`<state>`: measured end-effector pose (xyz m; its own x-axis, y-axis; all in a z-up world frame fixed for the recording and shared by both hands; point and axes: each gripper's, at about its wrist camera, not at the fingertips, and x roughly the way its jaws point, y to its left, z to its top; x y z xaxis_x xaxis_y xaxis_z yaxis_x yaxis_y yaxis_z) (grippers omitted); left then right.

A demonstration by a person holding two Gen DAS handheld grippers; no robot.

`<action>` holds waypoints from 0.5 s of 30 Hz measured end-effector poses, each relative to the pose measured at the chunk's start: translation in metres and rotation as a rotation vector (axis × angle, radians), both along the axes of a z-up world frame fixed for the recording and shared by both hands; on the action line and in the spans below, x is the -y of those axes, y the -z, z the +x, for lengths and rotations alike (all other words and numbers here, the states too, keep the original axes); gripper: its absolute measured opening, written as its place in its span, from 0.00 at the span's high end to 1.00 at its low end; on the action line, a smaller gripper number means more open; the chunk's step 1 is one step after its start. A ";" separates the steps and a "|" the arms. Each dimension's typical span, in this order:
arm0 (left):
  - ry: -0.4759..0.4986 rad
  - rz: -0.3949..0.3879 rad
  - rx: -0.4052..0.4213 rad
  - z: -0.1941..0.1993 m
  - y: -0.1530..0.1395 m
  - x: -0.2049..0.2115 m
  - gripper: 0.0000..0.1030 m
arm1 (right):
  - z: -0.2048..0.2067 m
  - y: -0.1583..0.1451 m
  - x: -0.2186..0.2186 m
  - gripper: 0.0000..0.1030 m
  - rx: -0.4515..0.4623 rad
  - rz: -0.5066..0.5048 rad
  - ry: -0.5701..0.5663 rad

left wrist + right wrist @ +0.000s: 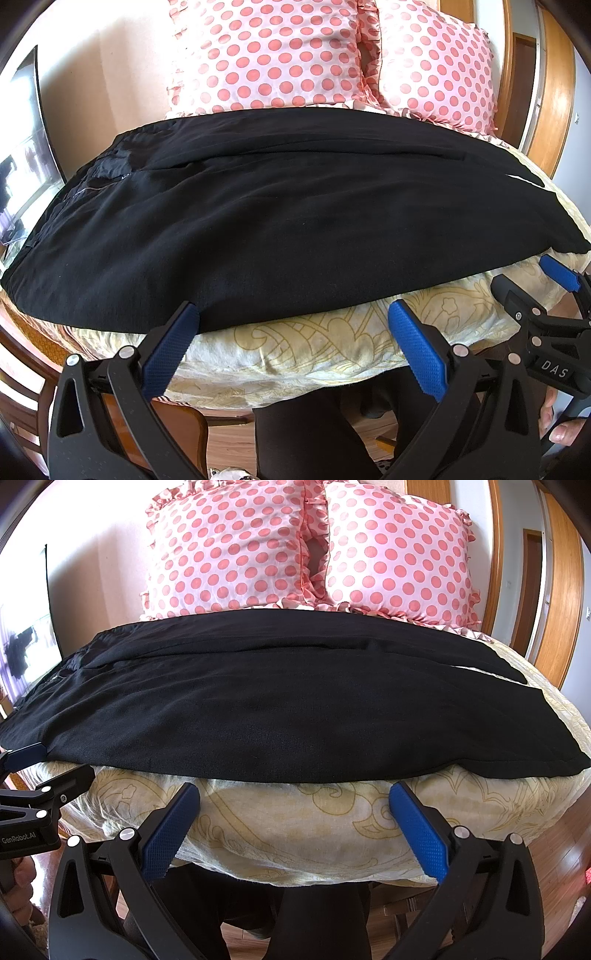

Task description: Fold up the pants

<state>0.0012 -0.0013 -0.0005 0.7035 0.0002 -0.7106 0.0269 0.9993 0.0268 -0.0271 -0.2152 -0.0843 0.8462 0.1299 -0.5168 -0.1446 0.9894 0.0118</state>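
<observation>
One pair of black pants (288,221) lies flat across a bed (332,343), legs side by side, its near edge close to the mattress edge with a strip of yellow patterned cover bare in front. Two grippers hover there: the left gripper (293,343) and right gripper (293,825), both with fingers spread wide, holding nothing. Two pink dotted pillows (229,554) stand behind the pants.

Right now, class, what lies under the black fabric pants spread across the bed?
Under the black fabric pants lies a cream bedspread with a yellow floral pattern, seen along the near edge and at right. The part of it beneath the pants is covered.
</observation>
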 end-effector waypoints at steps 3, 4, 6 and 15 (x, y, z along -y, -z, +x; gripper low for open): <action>0.000 0.000 0.001 0.000 0.000 0.000 0.02 | 0.000 0.000 0.000 0.01 0.000 0.000 0.000; -0.001 -0.001 0.000 0.000 0.000 0.000 0.02 | 0.000 0.000 0.000 0.01 -0.001 0.000 0.000; -0.001 -0.001 0.000 0.000 0.000 0.000 0.02 | 0.000 0.000 0.000 0.01 -0.001 0.000 0.000; -0.001 -0.001 0.001 0.000 0.000 0.001 0.02 | 0.000 0.000 0.000 0.01 -0.001 0.000 0.000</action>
